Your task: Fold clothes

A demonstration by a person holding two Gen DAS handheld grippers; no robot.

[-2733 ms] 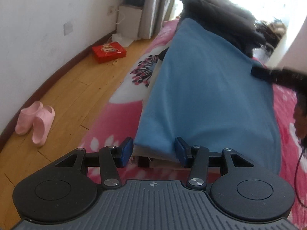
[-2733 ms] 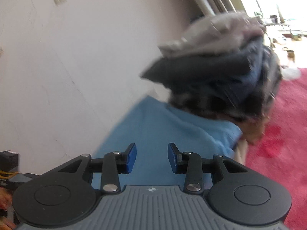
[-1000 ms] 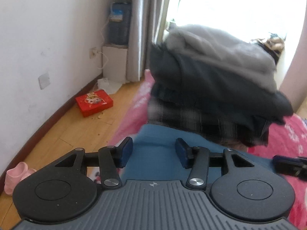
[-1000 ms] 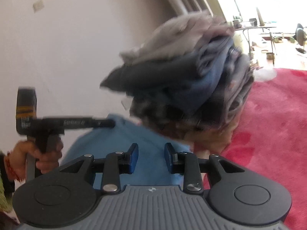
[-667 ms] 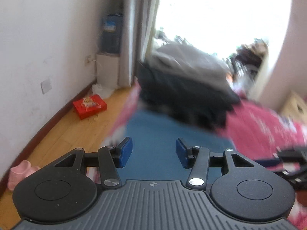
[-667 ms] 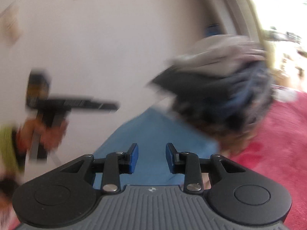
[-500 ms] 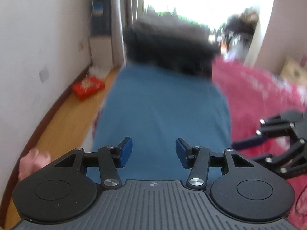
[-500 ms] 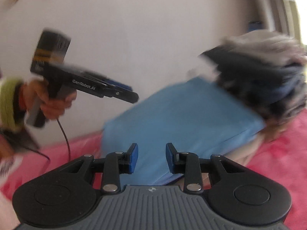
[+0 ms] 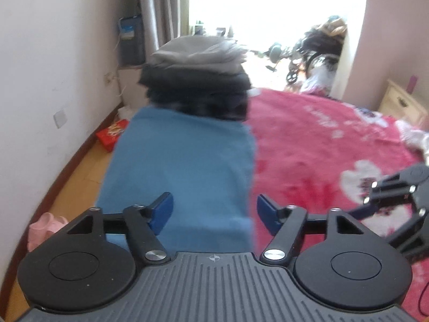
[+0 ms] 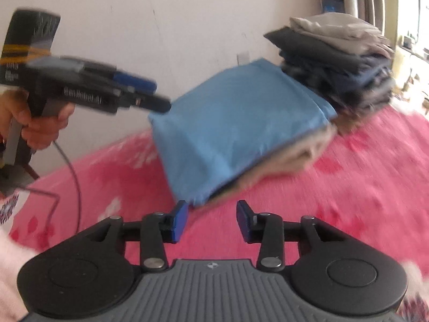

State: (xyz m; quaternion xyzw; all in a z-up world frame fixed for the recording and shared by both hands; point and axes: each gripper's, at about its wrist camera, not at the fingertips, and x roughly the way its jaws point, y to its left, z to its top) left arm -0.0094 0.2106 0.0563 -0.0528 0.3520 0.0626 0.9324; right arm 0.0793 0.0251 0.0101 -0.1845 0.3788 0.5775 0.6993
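A folded blue garment (image 9: 182,171) lies on the pink bed cover (image 9: 316,145), on top of a beige folded piece (image 10: 295,153). It also shows in the right wrist view (image 10: 236,126). Behind it stands a stack of folded dark and grey clothes (image 9: 198,75), which also shows in the right wrist view (image 10: 337,59). My left gripper (image 9: 213,210) is open and empty, hovering over the near end of the blue garment. My right gripper (image 10: 211,218) is open and empty over the bed cover, just short of the garment's corner. The left gripper also appears in the right wrist view (image 10: 150,99).
A white wall (image 9: 53,53) and wooden floor (image 9: 80,171) run along the left of the bed. A red box (image 9: 112,134) and pink slippers (image 9: 45,225) lie on the floor. A bright window (image 9: 268,8) is at the back. A cream nightstand (image 9: 402,104) stands far right.
Both grippers have pulled back from the clothes stack toward the near end of the blue garment. Both stay open and empty. The right gripper's view has swung left and lower.
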